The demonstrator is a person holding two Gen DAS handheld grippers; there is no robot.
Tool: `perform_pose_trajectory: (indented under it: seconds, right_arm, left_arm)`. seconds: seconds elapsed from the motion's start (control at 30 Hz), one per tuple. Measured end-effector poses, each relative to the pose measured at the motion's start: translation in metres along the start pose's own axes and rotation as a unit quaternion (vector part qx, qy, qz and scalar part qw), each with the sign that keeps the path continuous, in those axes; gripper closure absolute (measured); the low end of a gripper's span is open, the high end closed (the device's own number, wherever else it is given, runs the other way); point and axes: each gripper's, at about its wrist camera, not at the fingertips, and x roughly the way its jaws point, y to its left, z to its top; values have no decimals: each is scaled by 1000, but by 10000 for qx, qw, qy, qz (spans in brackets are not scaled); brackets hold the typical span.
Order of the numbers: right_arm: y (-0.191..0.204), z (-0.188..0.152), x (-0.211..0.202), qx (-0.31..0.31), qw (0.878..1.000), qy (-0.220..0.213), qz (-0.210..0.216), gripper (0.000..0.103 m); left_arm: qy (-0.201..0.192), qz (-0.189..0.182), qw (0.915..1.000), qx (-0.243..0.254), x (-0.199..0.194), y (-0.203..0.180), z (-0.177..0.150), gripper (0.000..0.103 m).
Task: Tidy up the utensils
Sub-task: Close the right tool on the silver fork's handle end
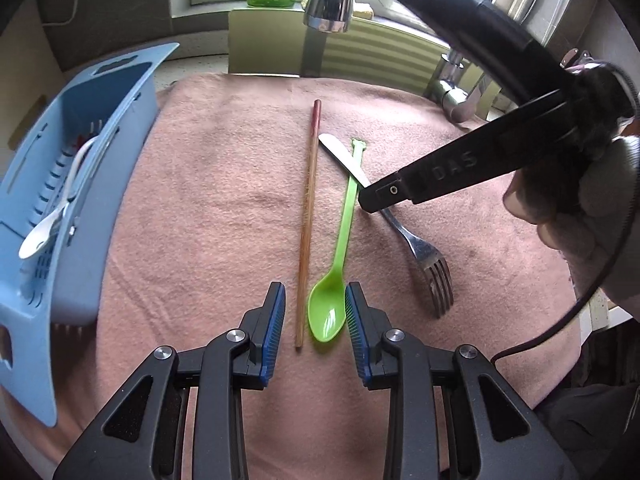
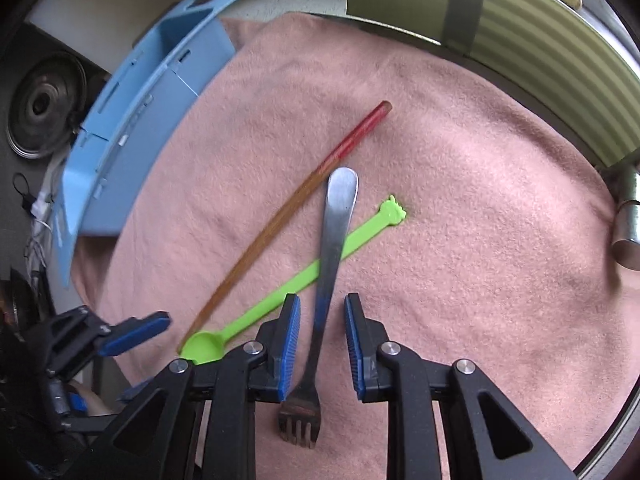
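Note:
On the pink towel (image 1: 224,184) lie a wooden chopstick (image 1: 308,216), a green plastic spoon (image 1: 338,256) and a metal fork (image 1: 416,244) whose handle crosses over the spoon's handle. My left gripper (image 1: 316,312) is open, low over the towel, with the chopstick's near end and the spoon's bowl between its fingers. My right gripper (image 2: 322,340) is open and straddles the fork's handle (image 2: 330,256); the chopstick (image 2: 288,208) and spoon (image 2: 288,288) lie to its left. The right gripper's body (image 1: 460,168) shows above the fork in the left wrist view.
A blue slotted utensil basket (image 1: 84,184) stands at the towel's left edge with a white spoon (image 1: 48,224) in it; it also shows in the right wrist view (image 2: 132,120). A chrome faucet head (image 1: 330,10) hangs at the back. A green ribbed panel (image 2: 552,60) borders the far right.

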Motion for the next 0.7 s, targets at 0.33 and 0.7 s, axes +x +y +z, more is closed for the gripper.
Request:
perform_pose_trajectory:
  seconds: [0.33, 0.7]
  right_arm:
    - [-17, -7, -5, 332, 9994, -38, -12, 94]
    - [-77, -39, -19, 1354, 9902, -240, 224, 94]
  left_arm:
    - [-136, -20, 9999, -8, -10, -4, 0, 74]
    - [-44, -269, 9993, 266, -8, -27, 2, 74]
